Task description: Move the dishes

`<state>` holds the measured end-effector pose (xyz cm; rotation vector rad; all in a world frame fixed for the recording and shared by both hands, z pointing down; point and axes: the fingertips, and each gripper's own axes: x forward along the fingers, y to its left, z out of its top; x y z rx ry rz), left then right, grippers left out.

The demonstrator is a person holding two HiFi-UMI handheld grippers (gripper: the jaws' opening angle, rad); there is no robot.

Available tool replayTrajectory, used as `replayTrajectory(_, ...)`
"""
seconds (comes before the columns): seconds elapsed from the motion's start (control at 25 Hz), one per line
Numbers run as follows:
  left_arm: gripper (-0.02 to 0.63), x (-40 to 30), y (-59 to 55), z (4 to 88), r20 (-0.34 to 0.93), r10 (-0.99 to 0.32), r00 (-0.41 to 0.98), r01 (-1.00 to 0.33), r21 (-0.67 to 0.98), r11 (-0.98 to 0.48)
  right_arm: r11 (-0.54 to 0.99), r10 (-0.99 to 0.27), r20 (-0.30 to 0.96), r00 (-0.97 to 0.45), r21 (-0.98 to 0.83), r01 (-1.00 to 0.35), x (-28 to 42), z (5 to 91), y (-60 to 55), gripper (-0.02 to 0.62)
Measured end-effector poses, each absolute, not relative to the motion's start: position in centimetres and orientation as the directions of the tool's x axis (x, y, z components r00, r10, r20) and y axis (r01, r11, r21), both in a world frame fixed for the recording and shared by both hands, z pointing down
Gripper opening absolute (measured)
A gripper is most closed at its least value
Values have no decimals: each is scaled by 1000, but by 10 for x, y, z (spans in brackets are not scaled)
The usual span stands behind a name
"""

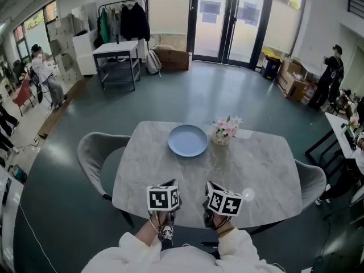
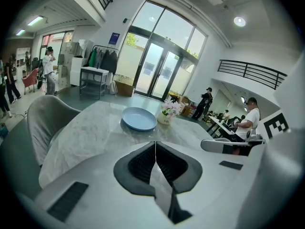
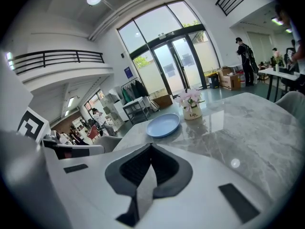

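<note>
Your marble table (image 1: 256,169) carries the blue plate (image 1: 187,140) near its far edge, at 12 o'clock from your left hand-held gripper (image 2: 155,144) and right hand-held gripper (image 3: 151,147), both closed tight and empty; the flower vase (image 1: 222,134) sits at the plate's 3 o'clock

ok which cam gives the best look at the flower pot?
Right gripper view. The flower pot appears largest there, unobstructed, with pink blooms and printed label visible. The left gripper view shows it smaller, just right of the blue plate. The head view sees it from above, small, mostly blooms.
</note>
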<state>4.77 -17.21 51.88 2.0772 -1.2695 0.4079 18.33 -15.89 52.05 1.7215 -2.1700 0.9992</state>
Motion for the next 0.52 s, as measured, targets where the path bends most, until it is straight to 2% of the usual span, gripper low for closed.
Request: replayTrajectory(0.52,11,36,-178,517,566,-681,464,-882,367,-296,93,-784,541,-305,-383,-919,175,523,-162,57)
